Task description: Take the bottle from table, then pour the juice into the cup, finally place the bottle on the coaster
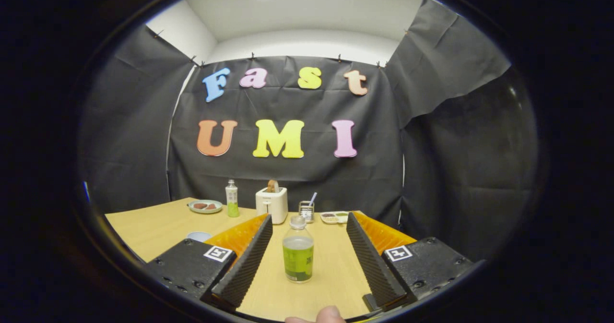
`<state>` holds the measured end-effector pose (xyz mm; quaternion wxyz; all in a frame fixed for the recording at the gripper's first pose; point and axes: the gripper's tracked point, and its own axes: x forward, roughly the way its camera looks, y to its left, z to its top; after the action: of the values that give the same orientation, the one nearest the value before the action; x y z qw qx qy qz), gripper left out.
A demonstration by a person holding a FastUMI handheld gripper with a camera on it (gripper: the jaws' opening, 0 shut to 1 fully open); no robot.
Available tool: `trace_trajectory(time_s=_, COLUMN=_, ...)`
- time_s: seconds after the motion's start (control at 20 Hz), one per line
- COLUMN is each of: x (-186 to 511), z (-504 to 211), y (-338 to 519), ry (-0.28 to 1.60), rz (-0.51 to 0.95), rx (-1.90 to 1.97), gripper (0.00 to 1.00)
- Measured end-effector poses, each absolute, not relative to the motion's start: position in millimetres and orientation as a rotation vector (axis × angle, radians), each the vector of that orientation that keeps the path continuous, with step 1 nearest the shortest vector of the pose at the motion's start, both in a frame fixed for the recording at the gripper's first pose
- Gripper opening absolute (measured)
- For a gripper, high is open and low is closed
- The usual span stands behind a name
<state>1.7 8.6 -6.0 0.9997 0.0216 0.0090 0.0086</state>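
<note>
A small clear bottle (298, 251) with green juice and a green label stands upright on the wooden table (158, 227). It sits between my two fingers, about halfway along them, and touches neither. My gripper (309, 220) is open wide, with its fingers running along either side of the bottle. Just left of my left finger, the rim of a pale cup (199, 236) peeks out, partly hidden by the gripper body.
At the table's far edge stand a second bottle (232, 198) with green liquid, a plate (205, 206) with food, a white toaster (272, 203), a small holder (306, 210) with a pen, and a flat tray (335, 216). A person's fingertip (328, 316) shows behind the gripper.
</note>
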Motion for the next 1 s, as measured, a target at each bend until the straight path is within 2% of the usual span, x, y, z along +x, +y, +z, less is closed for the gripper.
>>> trace_trajectory(time_s=0.35, x=3.4, z=-9.5, y=1.6, ry=0.022, rz=-0.005, rx=0.053, gripper=1.0)
trace_trajectory(time_s=1.0, x=23.5, z=-49.0, y=33.7, ry=0.088, rz=0.046, rx=-0.008, gripper=1.0)
